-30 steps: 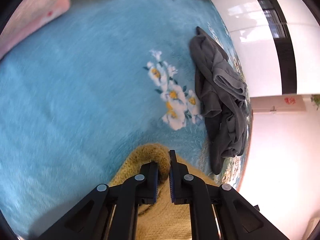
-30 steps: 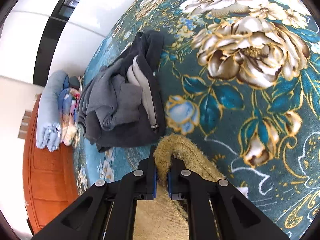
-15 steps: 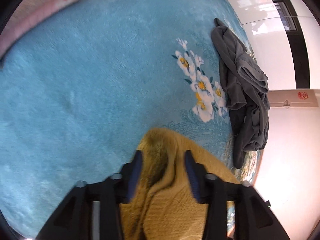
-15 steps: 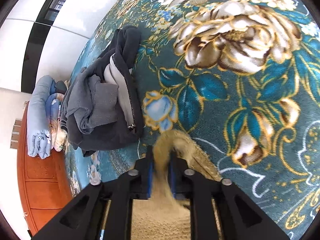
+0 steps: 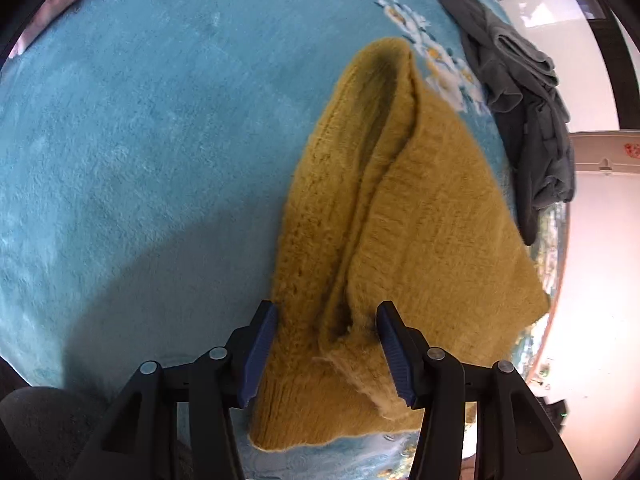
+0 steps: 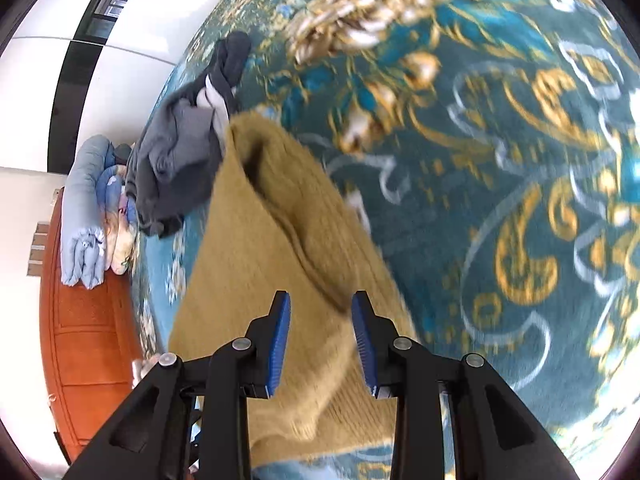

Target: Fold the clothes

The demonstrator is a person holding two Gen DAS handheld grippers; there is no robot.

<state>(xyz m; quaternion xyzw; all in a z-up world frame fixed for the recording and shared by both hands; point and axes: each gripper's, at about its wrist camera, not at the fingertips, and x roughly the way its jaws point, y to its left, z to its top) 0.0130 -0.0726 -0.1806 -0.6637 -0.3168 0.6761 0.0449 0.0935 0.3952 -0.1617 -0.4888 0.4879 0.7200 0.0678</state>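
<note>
Garment: mustard-yellow knit sweater (image 5: 420,216), fuzzy surface, ribbed band along one long edge. Lies in a loose, narrow heap on the blanket, not flat.
Shape, left wrist view: one ribbed edge stands up as a rounded fold at the far end, with a deep crease running lengthwise down the middle. A frayed-looking hem corner curls over near the tongs.
Shape, right wrist view: same sweater (image 6: 264,240), slightly motion-blurred, a dark hollow under the raised far fold.
Location: on a teal plush blanket (image 5: 140,140) with white flower print; the right wrist view shows the darker teal part with gold and cream floral pattern (image 6: 500,160).
Left gripper (image 5: 325,349): blue-padded jaws spread wide, straddling the near end of the sweater; nothing clamped between them.
Right gripper (image 6: 321,340): jaws likewise parted, over the sweater's near part, gripping nothing.
Neighbour: crumpled dark grey garment (image 5: 528,104) beyond the sweater; in the right wrist view (image 6: 180,160) it shows a pale lining and sits just beside the sweater's far tip.
Background: rolled light-blue bedding (image 6: 84,216) against an orange-brown wooden board (image 6: 88,340).
</note>
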